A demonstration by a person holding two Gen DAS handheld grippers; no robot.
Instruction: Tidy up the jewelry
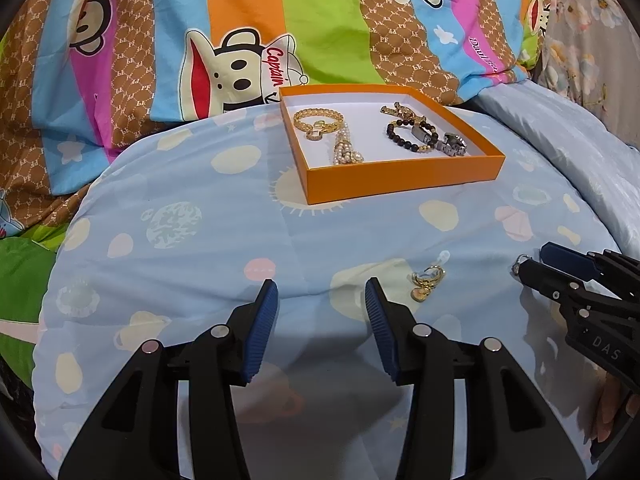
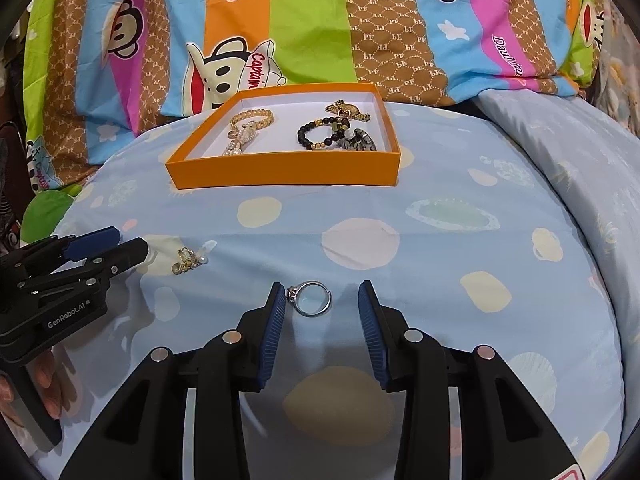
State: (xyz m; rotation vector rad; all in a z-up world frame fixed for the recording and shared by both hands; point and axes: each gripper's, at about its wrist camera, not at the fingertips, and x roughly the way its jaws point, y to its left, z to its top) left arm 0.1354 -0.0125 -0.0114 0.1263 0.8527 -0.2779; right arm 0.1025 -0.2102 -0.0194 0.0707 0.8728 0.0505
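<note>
Left gripper point(image 1: 321, 292) fingers parted, pitched downward, right gripper point(image 2: 322, 294) alongside, fingers parted, likewise pitched downward

The small gold charm earring point(image 1: 427, 282) beside the shallow orange cardboard box point(image 1: 404, 180) is too tiny to make out; a hand point(image 2: 48, 380) is cut off.

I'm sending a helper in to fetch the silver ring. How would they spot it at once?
Find the orange box on the pale blue quilt, then look on the bare quilt in front of it. The silver ring lies flat there, between the open jaws of the right gripper. Unlike the small gold charm piece to its left, it is one plain silver loop.
</note>
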